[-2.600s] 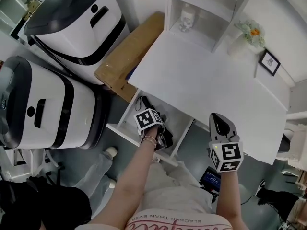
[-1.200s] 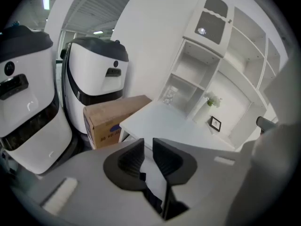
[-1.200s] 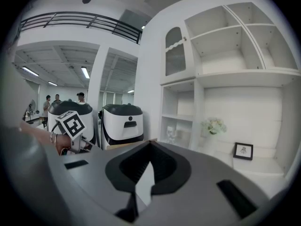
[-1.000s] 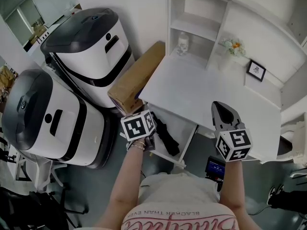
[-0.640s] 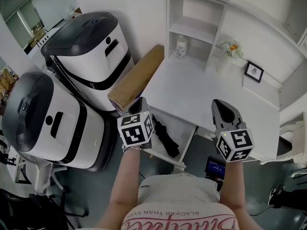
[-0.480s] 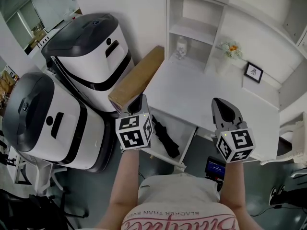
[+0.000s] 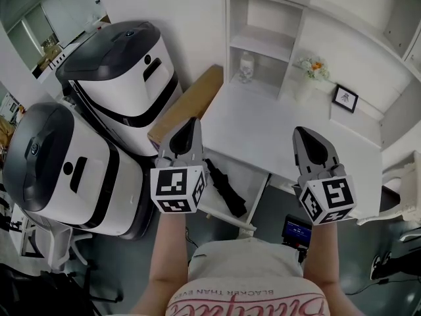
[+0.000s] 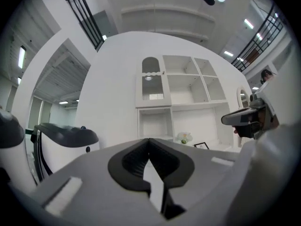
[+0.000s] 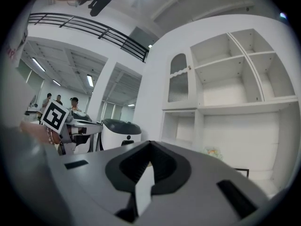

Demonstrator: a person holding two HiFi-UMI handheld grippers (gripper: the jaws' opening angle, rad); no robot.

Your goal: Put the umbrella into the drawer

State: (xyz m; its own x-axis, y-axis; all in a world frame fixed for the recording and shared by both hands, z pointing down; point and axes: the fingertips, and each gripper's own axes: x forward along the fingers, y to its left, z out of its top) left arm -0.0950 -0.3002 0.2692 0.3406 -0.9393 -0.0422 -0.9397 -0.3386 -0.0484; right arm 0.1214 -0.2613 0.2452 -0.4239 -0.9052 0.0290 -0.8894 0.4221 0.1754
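A black folded umbrella (image 7: 222, 188) lies in the open white drawer (image 7: 258, 197) under the white desk (image 7: 276, 120). My left gripper (image 7: 191, 122) is held up above the drawer's left end, well clear of the umbrella, jaws shut with nothing between them. In the left gripper view its jaws (image 8: 149, 141) meet at the tips and face the shelf unit. My right gripper (image 7: 304, 132) hovers over the desk's front right, also shut with nothing in it (image 9: 150, 144). Each gripper shows in the other's view: the right gripper (image 8: 249, 119), the left gripper (image 9: 75, 125).
Two large white-and-black machines (image 7: 125, 78) (image 7: 59, 170) stand at the left. A cardboard box (image 7: 181, 107) leans between them and the desk. A shelf unit (image 7: 263, 38) with a jar (image 7: 245, 66), flowers (image 7: 310, 68) and a picture frame (image 7: 345, 99) stand at the desk's back.
Both grippers have risen, the left one more, rolling as it came up out of the drawer. The umbrella stays lying in the drawer.
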